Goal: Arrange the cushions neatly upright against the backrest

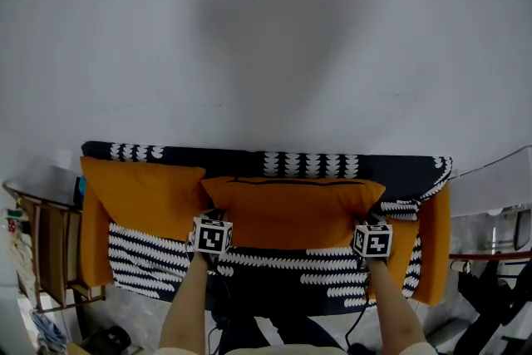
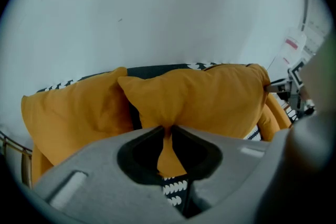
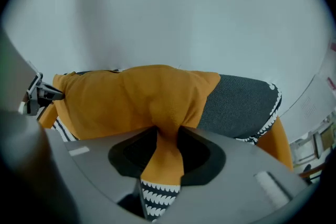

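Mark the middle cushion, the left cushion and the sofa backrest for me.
middle cushion [image 1: 291, 214]: head view, centre of its front face.
left cushion [image 1: 141, 194]: head view, middle of its orange face.
sofa backrest [image 1: 399, 170]: head view, dark top edge right of the pattern.

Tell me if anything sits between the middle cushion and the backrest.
Nothing visible does. The middle cushion, pinched by the left tongs and right tongs, lies against the backrest; the left cushion sits beside it.

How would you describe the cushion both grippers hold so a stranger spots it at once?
A dark patterned sofa stands against the wall. Of two orange cushions at its backrest, take the middle cushion, beside the left cushion. Only it is pinched at both lower corners by the left gripper and right gripper.
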Action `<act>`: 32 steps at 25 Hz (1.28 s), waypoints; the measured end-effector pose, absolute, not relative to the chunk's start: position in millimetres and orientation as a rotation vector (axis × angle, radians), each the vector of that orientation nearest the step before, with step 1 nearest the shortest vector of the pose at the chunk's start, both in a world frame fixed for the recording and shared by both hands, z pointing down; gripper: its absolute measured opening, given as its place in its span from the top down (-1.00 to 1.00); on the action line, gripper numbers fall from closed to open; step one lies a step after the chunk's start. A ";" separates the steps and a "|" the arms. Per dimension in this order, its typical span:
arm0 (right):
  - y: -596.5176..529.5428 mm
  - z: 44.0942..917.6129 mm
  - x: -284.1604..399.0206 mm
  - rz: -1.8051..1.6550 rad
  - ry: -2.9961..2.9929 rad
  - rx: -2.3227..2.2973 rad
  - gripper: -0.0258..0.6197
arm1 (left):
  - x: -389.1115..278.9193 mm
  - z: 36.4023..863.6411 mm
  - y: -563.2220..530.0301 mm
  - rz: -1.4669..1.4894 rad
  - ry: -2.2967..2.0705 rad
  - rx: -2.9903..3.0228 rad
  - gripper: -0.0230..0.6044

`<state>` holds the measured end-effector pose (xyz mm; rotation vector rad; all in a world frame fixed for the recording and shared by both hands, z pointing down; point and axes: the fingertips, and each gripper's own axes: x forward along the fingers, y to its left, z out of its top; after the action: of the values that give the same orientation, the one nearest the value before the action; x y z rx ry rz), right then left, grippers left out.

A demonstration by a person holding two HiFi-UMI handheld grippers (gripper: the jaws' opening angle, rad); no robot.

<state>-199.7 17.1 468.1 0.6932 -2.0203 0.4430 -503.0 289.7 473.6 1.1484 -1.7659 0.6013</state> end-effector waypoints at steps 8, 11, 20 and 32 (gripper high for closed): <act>20.0 466.1 -208.0 0.424 -2.052 0.687 0.14 | -491.6 481.1 282.8 0.594 -1.740 1.171 0.68; 24.7 462.5 -203.1 0.433 -2.070 0.709 0.14 | -494.0 476.2 289.8 0.568 -1.770 1.150 0.67; 31.9 401.0 -211.7 0.446 -2.269 0.830 0.55 | -498.3 406.2 294.1 0.329 -1.984 1.134 0.67; 46.8 267.4 -216.0 0.281 -2.591 0.891 0.89 | -474.8 239.8 293.5 0.231 -2.375 1.276 0.80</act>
<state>-216.0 46.8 267.4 0.8908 -2.5906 0.2806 -474.8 293.5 239.8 1.2761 -2.3748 0.2307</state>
